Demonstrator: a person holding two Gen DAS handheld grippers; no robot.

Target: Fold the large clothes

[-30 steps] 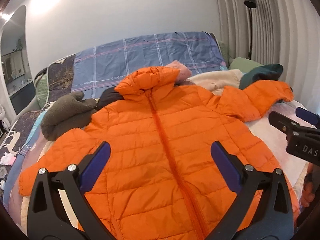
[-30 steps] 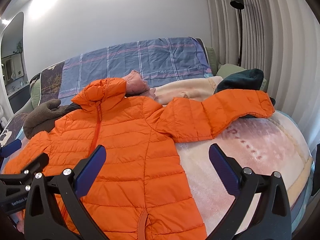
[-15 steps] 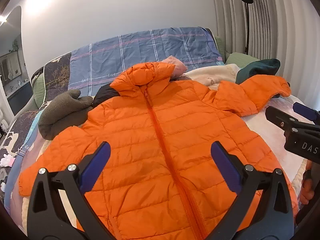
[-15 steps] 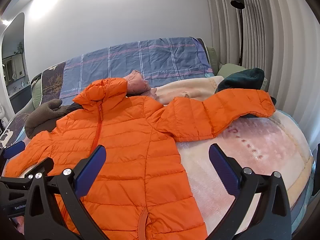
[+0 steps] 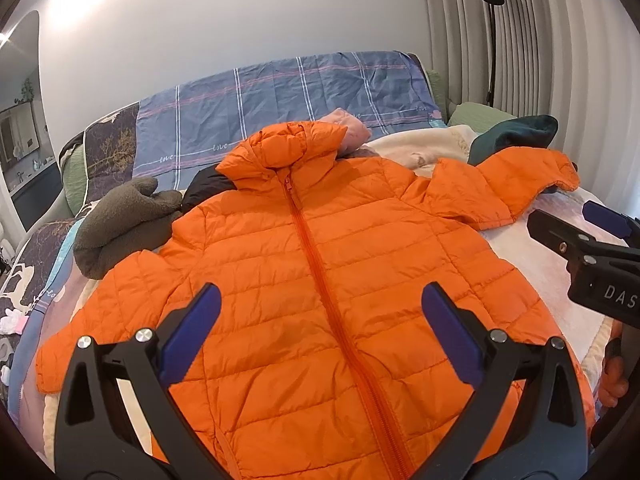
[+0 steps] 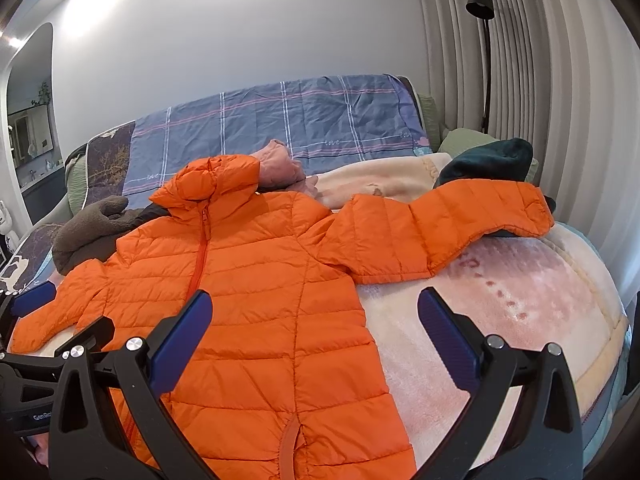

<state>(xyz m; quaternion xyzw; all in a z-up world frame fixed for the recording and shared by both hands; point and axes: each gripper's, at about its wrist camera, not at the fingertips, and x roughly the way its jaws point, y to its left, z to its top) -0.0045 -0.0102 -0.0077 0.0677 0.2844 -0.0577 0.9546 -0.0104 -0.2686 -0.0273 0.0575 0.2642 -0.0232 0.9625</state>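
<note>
Left cam: the orange jacket [image 5: 320, 280] lay flat and zipped, front up, across the middle of the bed [image 5: 560, 312], hood toward the headboard end. Left gripper [image 5: 320, 320] hung over it, jaws wide apart, holding nothing.

Right cam: right gripper [image 6: 316, 320] was spread wide too, empty, over the jacket's side where it met the blanket [image 6: 500, 300]. One sleeve [image 6: 448, 236] stretched toward the bed's right edge.

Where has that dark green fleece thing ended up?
In the right wrist view the dark green fleece sits at the far right of the bed, behind the cuff of the orange jacket sleeve, near the black floor lamp.
</note>
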